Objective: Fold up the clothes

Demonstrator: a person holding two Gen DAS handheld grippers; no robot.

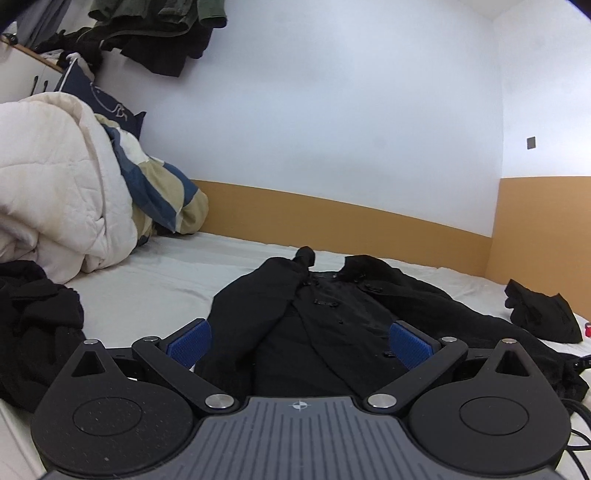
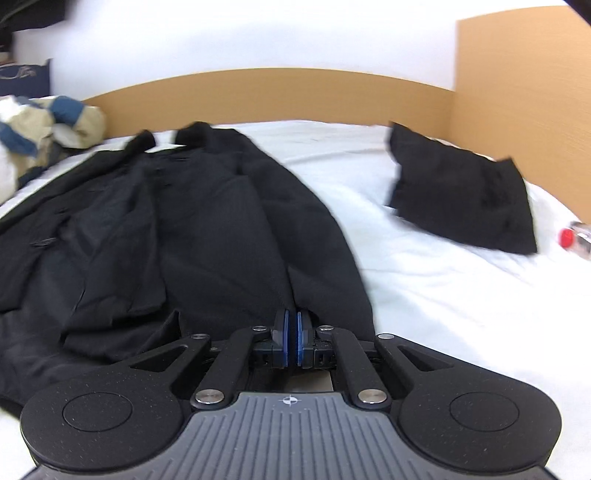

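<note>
A black buttoned coat (image 1: 332, 321) lies spread flat on the white bed sheet (image 2: 424, 277), collar toward the wall. My left gripper (image 1: 299, 345) hovers low over the coat's lower part, open, its blue pads (image 1: 188, 343) wide apart with nothing between them. My right gripper (image 2: 292, 338) is shut at the coat's (image 2: 184, 221) right side, where a long fold of black fabric, apparently the sleeve, runs into the closed blue pads. The right wrist view is slightly blurred.
A folded black garment (image 2: 461, 195) lies at the right near the wooden bed surround (image 1: 332, 218), with a red-capped item (image 2: 567, 236) beside it. At the left are a bunched white duvet (image 1: 48, 177) and a pile of dark clothes (image 1: 33, 325). More clothes hang above (image 1: 159, 29).
</note>
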